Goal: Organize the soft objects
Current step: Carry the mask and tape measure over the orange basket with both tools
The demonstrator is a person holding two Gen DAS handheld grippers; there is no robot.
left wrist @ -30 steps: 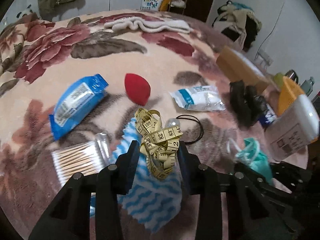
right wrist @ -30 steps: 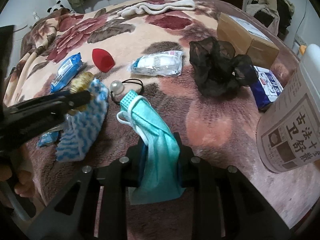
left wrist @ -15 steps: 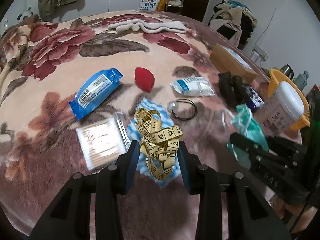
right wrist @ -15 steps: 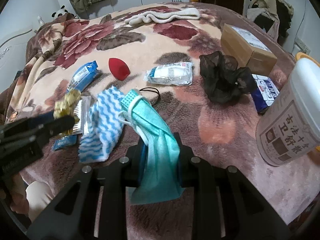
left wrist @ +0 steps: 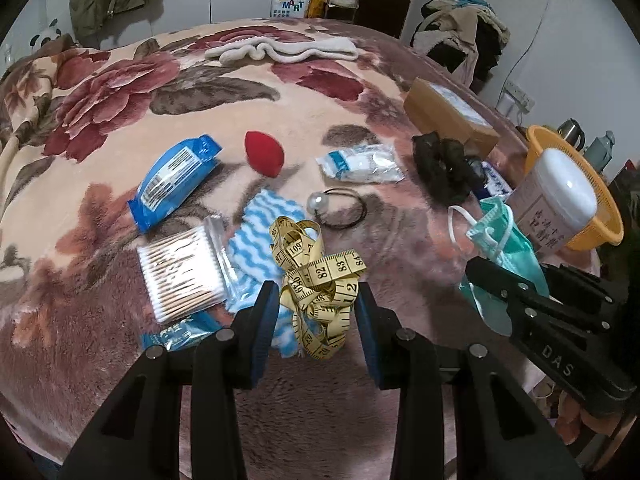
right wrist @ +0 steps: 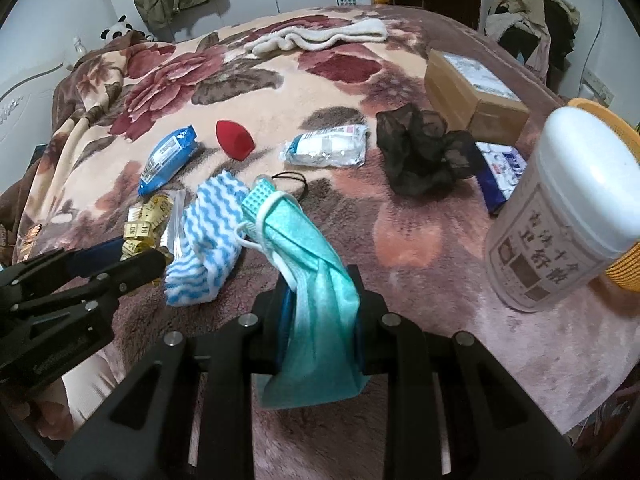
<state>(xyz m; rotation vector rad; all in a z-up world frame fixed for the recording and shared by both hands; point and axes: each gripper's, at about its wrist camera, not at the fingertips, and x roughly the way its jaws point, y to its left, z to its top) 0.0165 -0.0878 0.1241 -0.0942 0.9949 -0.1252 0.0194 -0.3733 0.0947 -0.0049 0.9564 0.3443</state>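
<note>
My left gripper (left wrist: 316, 304) is shut on a bundled yellow tape measure (left wrist: 320, 276) and holds it above the flowered blanket (left wrist: 120, 92). My right gripper (right wrist: 320, 300) is shut on a teal face mask (right wrist: 316, 264), which hangs over its fingers; the mask also shows in the left wrist view (left wrist: 504, 248). A blue-and-white striped cloth (right wrist: 208, 232) lies on the bed between the grippers. A red sponge (left wrist: 264, 152), a black scrunchie (right wrist: 420, 148), a hair tie with a pearl (left wrist: 340, 206) and a white gauze pack (left wrist: 360, 162) lie further back.
A blue wipes pack (left wrist: 172, 180) and a bag of cotton swabs (left wrist: 180, 272) lie at the left. A cardboard box (right wrist: 472, 88), a white canister (right wrist: 568, 208) and an orange basket (left wrist: 576, 184) stand at the right. A white towel (left wrist: 280, 48) lies at the far edge.
Both grippers have drawn back and up from the bed with their loads, so more of the blanket shows. The striped cloth stays lying on the bed.
</note>
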